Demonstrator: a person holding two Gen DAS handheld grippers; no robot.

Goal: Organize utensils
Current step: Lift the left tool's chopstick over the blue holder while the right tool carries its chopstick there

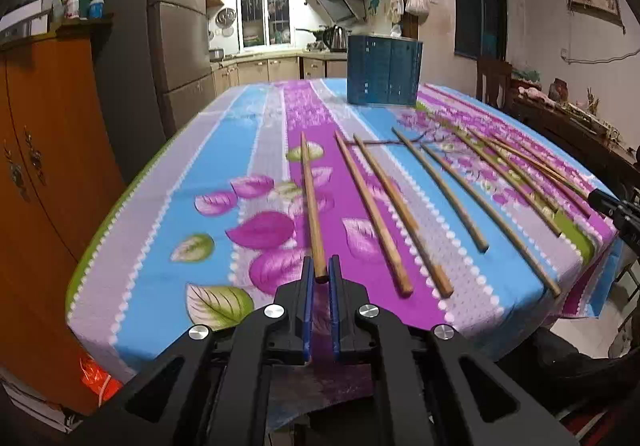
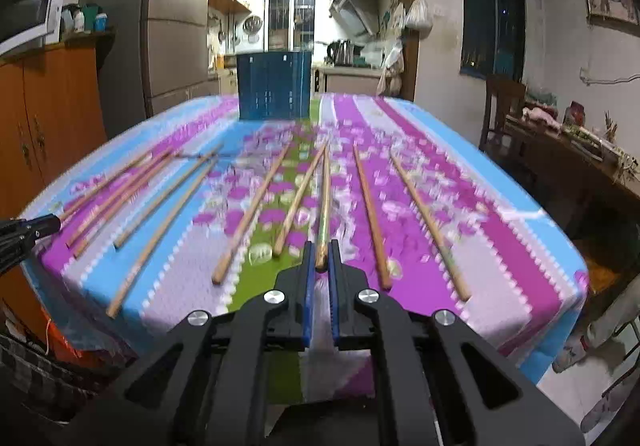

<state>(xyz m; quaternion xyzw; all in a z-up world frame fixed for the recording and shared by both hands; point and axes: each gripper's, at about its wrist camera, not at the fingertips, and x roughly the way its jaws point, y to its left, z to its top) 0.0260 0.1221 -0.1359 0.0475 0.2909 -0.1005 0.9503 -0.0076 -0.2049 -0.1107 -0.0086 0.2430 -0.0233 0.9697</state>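
Observation:
Several wooden chopsticks lie spread across the flowered tablecloth (image 1: 160, 246). My left gripper (image 1: 321, 271) is shut on the near end of one chopstick (image 1: 310, 202), which points away toward the far side. My right gripper (image 2: 320, 256) is shut on the near end of another chopstick (image 2: 325, 202). A blue perforated utensil holder (image 1: 384, 70) stands upright at the table's far end; it also shows in the right wrist view (image 2: 274, 86). Loose chopsticks (image 1: 374, 214) lie to the right of my left gripper and on both sides of my right one (image 2: 370, 218).
An orange cabinet (image 1: 44, 174) stands left of the table. A dark side table (image 2: 568, 166) with clutter and a wooden chair (image 2: 502, 106) stand at the right. The other gripper's tip shows at the right edge (image 1: 616, 206) and at the left edge (image 2: 24, 230).

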